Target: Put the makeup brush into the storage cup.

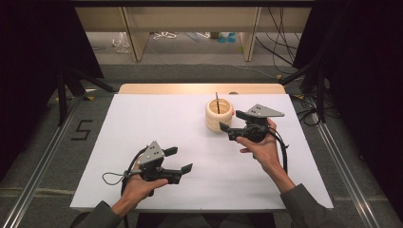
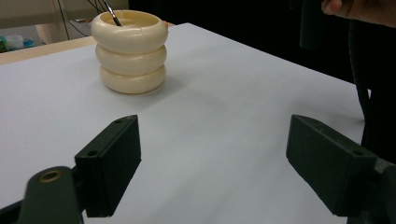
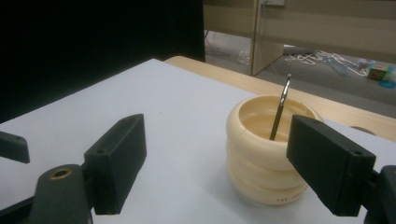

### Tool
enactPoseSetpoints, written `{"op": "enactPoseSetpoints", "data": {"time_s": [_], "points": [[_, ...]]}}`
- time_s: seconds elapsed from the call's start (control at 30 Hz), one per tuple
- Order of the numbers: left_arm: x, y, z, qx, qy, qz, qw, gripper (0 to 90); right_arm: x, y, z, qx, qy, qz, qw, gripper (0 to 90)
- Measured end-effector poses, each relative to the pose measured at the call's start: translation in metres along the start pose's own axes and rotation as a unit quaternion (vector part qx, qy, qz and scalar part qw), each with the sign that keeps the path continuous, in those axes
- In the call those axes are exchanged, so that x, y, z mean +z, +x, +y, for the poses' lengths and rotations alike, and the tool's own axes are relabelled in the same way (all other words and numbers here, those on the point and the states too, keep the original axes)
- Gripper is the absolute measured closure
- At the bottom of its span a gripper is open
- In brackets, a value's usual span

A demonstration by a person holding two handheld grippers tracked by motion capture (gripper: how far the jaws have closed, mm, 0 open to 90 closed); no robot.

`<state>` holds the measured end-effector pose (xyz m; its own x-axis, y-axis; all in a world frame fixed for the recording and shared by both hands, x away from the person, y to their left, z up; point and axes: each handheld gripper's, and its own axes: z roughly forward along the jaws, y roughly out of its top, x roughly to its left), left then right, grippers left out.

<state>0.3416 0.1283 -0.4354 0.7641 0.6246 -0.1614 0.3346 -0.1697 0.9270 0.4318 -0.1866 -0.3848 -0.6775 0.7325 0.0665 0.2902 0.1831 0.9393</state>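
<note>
Both tongs gape wide: the right tongs (image 1: 231, 122) beside the cream holder (image 1: 219, 115), the left tongs (image 1: 179, 159) well apart.

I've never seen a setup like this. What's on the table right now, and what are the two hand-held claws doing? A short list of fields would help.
Table: white surface, wooden edge at the far side
Holder: cream ribbed pot, upright, towards the far right of the table
Inside holder: thin dark stick leaning, tip above the rim
Right gripper: open, jaws beside the pot, not closed on it
Left gripper: open, near the table's front edge, holding nothing
</note>
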Motion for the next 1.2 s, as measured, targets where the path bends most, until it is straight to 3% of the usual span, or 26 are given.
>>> {"op": "enactPoseSetpoints", "data": {"time_s": [0.07,0.27,0.53,0.57,1.2], "points": [[0.0,0.0,0.0,0.001,-0.001,0.0,1.0,17.6,-0.003,0.002,-0.002,0.007,0.009,0.002,0.9999,20.6],[-0.001,0.001,0.0,0.005,-0.003,0.0,1.0,17.5,-0.012,0.005,-0.009,0.003,-0.01,0.004,0.9999,19.4],[-0.001,0.001,0.001,0.0,-0.009,-0.001,1.0,17.5,-0.028,0.014,-0.022,0.015,-0.006,0.017,0.9997,17.6],[-0.001,0.001,0.001,0.002,-0.008,-0.001,1.0,17.5,-0.028,0.014,-0.024,0.013,-0.014,0.017,0.9997,17.4],[-0.002,0.0,0.002,0.002,-0.007,0.002,1.0,17.6,-0.044,0.023,-0.044,0.026,-0.001,0.03,0.9992,17.3]]}}
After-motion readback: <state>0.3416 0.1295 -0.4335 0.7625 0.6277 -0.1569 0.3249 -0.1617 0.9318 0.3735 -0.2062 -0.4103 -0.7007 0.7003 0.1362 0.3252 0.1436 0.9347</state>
